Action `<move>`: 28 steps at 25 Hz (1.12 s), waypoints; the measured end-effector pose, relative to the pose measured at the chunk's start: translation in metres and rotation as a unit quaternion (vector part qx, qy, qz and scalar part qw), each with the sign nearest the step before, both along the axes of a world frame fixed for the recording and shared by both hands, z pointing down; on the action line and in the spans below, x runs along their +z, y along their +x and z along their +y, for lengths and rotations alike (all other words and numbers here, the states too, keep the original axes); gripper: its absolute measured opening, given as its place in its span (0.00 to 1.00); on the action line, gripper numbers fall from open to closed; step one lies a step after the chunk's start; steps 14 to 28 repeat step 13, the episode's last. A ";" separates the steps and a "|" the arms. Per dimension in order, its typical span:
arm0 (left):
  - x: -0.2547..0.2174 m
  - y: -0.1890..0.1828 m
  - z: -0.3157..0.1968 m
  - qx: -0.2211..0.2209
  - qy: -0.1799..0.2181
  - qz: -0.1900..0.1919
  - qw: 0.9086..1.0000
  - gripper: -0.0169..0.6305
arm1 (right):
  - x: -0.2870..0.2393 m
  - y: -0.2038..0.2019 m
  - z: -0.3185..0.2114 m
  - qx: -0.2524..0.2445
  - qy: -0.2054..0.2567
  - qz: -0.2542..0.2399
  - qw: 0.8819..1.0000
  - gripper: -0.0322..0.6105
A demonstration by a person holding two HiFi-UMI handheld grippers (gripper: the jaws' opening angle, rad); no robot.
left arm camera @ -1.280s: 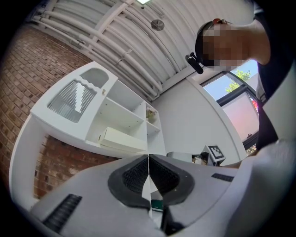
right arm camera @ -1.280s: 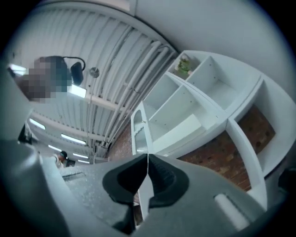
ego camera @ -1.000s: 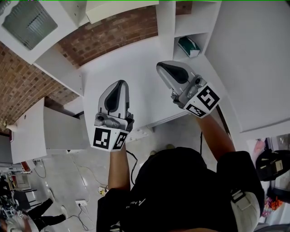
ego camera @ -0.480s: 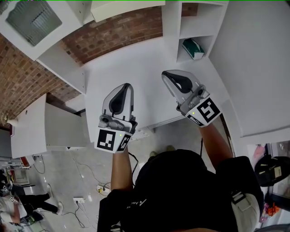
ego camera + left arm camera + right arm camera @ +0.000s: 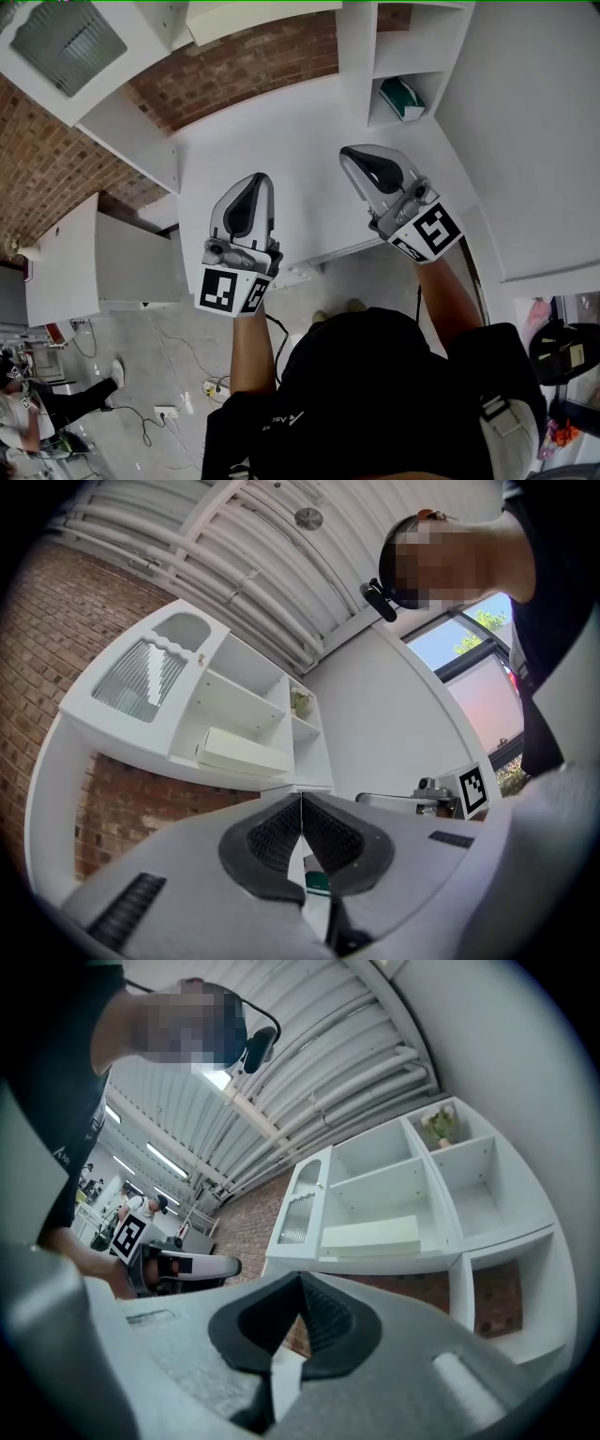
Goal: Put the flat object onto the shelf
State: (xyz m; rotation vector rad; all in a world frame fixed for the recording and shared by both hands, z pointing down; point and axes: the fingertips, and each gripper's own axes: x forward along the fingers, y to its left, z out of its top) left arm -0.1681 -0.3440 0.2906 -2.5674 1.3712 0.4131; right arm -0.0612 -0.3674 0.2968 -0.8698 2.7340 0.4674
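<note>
Left gripper and right gripper are held closed, empty, over the white worktop; a green flat object is shelved.

Likely a workshop: brick wall, corrugated roof.

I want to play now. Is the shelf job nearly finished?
Looks done: a flat white box lies on the shelf. In hand: nothing; left hand-held gripper and right hand-held gripper are shut, empty, over the table. Left: probably nothing.
</note>
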 end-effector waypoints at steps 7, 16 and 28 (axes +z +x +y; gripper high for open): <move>-0.001 0.000 0.001 0.003 0.000 -0.001 1.000 0.03 | -0.003 0.002 0.001 -0.004 -0.003 -0.009 1.000 0.05; -0.005 0.001 0.005 0.006 0.003 -0.001 1.000 0.03 | -0.003 0.001 0.006 -0.007 -0.003 -0.006 1.000 0.05; -0.005 0.001 0.005 0.006 0.003 -0.001 1.000 0.03 | -0.003 0.001 0.006 -0.007 -0.003 -0.006 1.000 0.05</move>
